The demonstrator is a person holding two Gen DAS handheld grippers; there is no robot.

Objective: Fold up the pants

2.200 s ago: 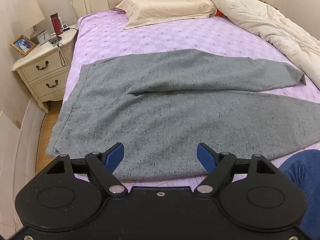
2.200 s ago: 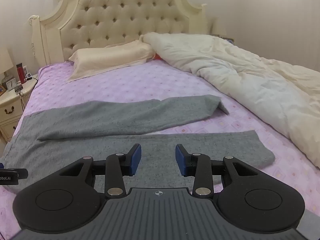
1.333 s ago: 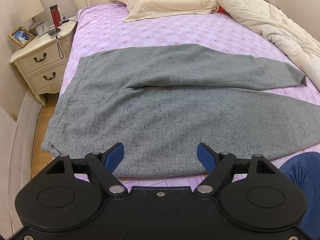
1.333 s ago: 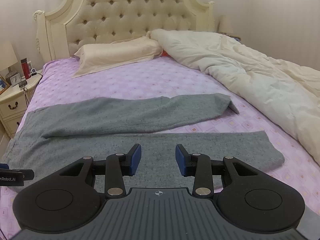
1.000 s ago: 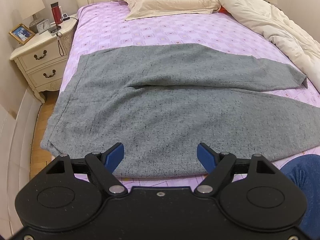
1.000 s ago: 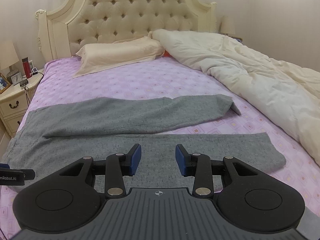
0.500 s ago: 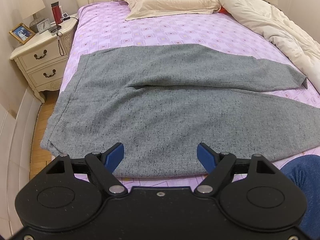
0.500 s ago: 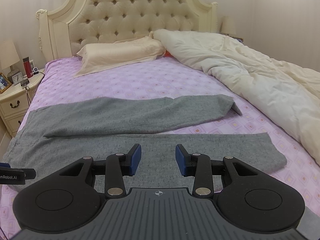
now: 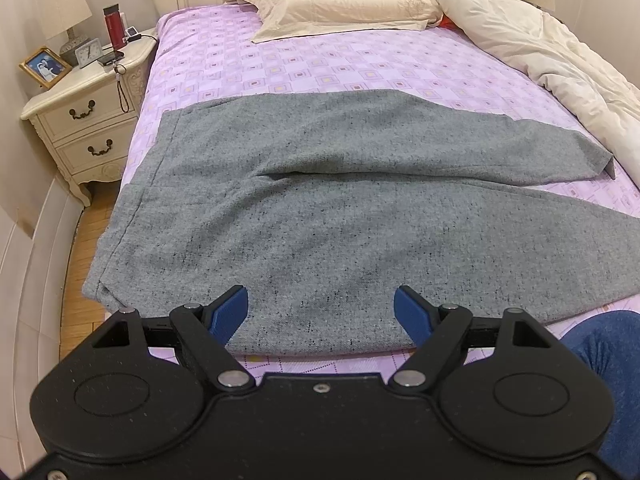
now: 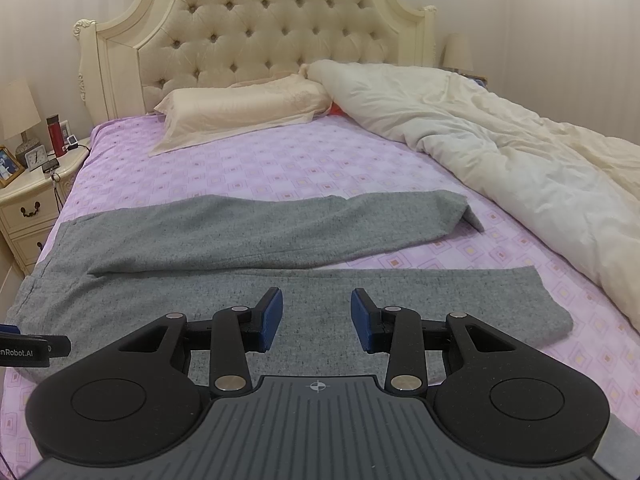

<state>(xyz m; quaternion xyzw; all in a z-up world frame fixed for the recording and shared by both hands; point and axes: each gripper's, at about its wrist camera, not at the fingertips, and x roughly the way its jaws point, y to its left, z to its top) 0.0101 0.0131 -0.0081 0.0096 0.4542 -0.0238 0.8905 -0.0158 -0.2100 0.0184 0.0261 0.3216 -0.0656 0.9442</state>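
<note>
Unfolded pants (image 9: 320,208) span the bed (image 9: 304,64); both grippers (image 9: 321,308) (image 10: 316,316) hover, jaws apart, empty. First fold likely needs near-edge grasps.

In the left wrist view the near leg of the pants (image 9: 320,240) runs off the right edge, its cuff out of frame, and the left claw (image 9: 321,309) body covers the bed's near edge. In the right wrist view the right claw (image 10: 316,315) hides part of that leg. The far leg's cuff folds under itself. The small picture frame (image 9: 45,67) and clock (image 9: 88,52) on the nightstand (image 9: 86,116) are too small to read. A red object (image 10: 335,109) shows only partly between pillow (image 10: 240,110) and duvet (image 10: 500,152).
</note>
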